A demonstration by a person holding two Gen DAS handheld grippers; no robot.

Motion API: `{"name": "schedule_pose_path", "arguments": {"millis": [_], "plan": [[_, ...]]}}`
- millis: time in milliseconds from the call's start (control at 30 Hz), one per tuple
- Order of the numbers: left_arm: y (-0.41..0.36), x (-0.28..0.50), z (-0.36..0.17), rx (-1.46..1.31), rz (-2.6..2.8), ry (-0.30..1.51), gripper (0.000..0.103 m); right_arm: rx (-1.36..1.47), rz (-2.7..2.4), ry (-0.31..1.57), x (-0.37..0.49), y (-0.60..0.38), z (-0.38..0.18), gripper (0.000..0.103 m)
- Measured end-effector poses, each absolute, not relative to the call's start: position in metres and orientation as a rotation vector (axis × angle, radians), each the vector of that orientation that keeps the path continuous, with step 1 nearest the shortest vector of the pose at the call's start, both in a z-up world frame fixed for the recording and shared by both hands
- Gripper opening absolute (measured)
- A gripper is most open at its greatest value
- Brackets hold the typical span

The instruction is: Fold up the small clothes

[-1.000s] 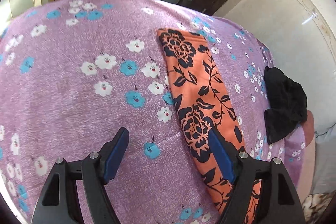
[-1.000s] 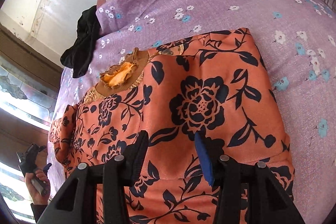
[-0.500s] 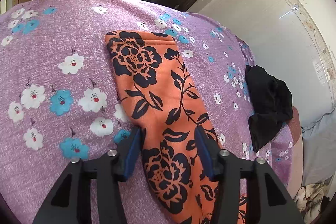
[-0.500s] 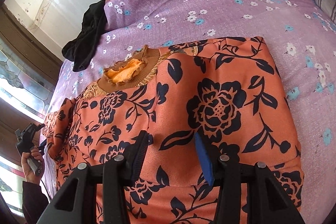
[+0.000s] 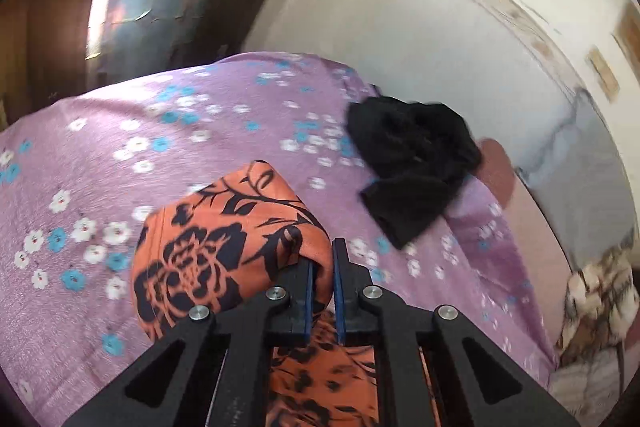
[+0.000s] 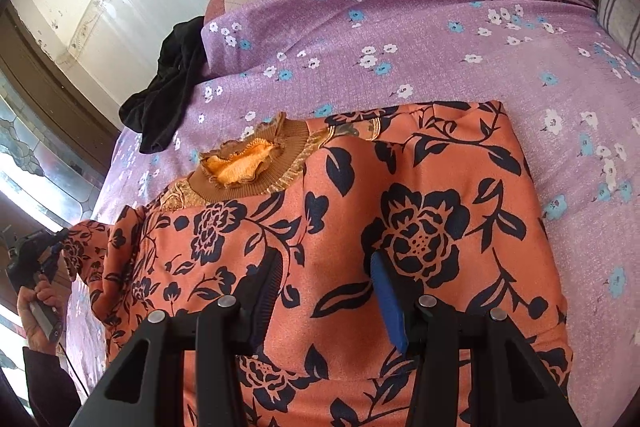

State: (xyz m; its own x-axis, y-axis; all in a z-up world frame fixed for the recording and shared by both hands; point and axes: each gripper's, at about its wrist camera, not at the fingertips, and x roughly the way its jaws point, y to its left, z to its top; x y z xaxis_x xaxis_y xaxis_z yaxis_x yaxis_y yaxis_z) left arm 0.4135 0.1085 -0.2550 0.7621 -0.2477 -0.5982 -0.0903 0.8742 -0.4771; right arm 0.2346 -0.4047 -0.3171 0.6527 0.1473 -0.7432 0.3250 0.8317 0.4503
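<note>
A purple flowered bedsheet (image 6: 440,39) is spread beneath the orange floral top (image 6: 420,211), which is laid flat across it; a black garment (image 5: 412,163) is bunched near the edge. The top's sleeve (image 5: 224,243) is pinched in the left gripper (image 5: 322,263). The right gripper (image 6: 324,279) is held half open over the top, nothing gripped.

Orange garment (image 6: 400,227) with a black floral print and brown ribbed collar (image 6: 256,167) lies flat on the bed, collar away from the camera. One sleeve (image 5: 224,243) is lifted off the bed and bunched into a fold.
</note>
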Motion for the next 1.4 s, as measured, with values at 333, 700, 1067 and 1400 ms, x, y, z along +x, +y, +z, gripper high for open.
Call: {"name": "schedule_pose_path", "arguments": {"millis": [333, 700, 1067, 1400], "plan": [[-0.179, 0.289, -0.225, 0.122, -0.749, 0.796, 0.039, 0.693, -0.207, 0.717, 0.207, -0.450, -0.291, 0.052], [-0.091, 0.297, -0.238, -0.080, -0.481, 0.799, 0.077, 0.799, -0.258, 0.678, 0.185, -0.493, -0.283, 0.064], [-0.033, 0.362, -0.333, -0.094, -0.120, 1.096, 0.077, 1.018, -0.176, 0.773, 0.224, -0.500, -0.353, 0.064], [-0.047, 0.369, -0.350, 0.002, -0.068, 1.135, 0.077, 0.955, -0.092, 0.649, 0.233, -0.490, -0.335, 0.010]]}}
